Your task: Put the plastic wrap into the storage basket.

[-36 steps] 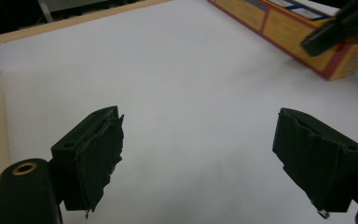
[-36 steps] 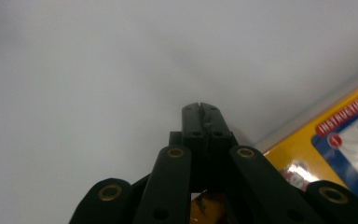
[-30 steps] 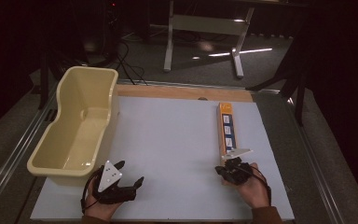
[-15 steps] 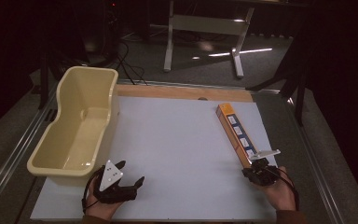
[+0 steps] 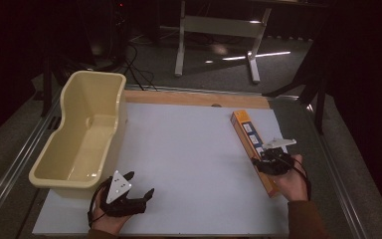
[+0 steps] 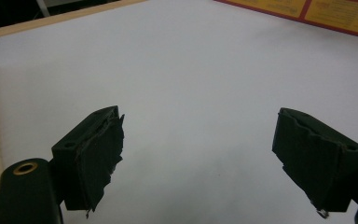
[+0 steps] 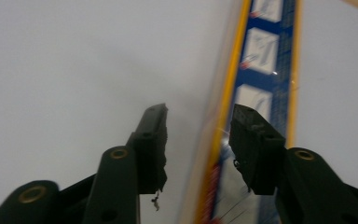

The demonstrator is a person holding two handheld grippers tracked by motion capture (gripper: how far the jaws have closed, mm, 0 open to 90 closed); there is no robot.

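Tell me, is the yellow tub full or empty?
Empty. The yellow tub on the table's left shows only its bare, shiny floor in the high view, with nothing lying inside it.

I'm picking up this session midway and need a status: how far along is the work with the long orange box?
Done: little; the long orange box lies flat on the white table, and the cream tub holds nothing. In hand: the right gripper sits over the box's near half, its jaws just opening, one on each side of the box's edge without pressing. The left gripper rests open on the table. Left: probably gripping and moving the box.
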